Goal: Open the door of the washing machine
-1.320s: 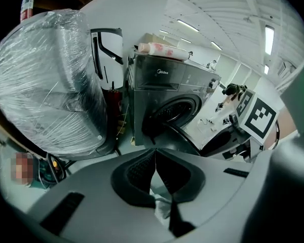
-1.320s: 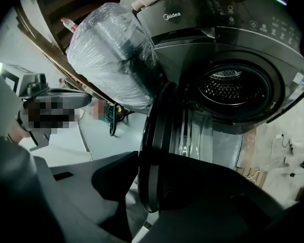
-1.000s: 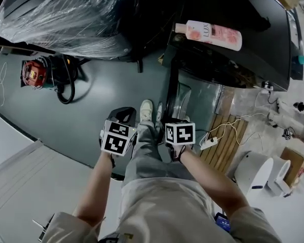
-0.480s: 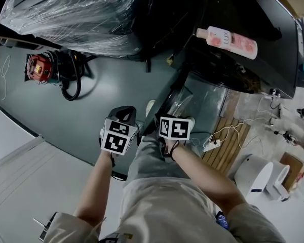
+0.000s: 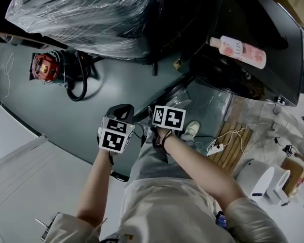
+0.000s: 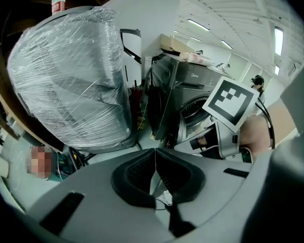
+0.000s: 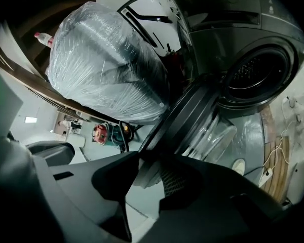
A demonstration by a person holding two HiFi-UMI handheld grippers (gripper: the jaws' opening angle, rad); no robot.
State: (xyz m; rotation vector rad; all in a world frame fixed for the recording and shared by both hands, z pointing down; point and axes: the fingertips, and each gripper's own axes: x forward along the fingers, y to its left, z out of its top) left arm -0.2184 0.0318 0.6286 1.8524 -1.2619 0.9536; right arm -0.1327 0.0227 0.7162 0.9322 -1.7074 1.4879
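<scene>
Door (image 7: 190, 108): part open, rim running 7 to 1 o'clock from the fingers; washing machine (image 7: 228, 29) at 2 o'clock.
Right gripper (image 7: 142, 161): fingers just closed further, pinching the rim's near end.
Left gripper (image 6: 154, 156): fingers pressed together, empty.

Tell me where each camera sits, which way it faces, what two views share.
Head view: on the person's head, facing steeply down at the washing machine and open door; forearms, legs, left gripper and right gripper show.
Left gripper view: on that gripper, facing along its shut jaws toward the wrapped bundle; the right gripper's marker cube shows.
Right gripper view: on that gripper, facing along jaws clamped on the door's rim.
Shared: both gripper views show the wrapped bundle.
</scene>
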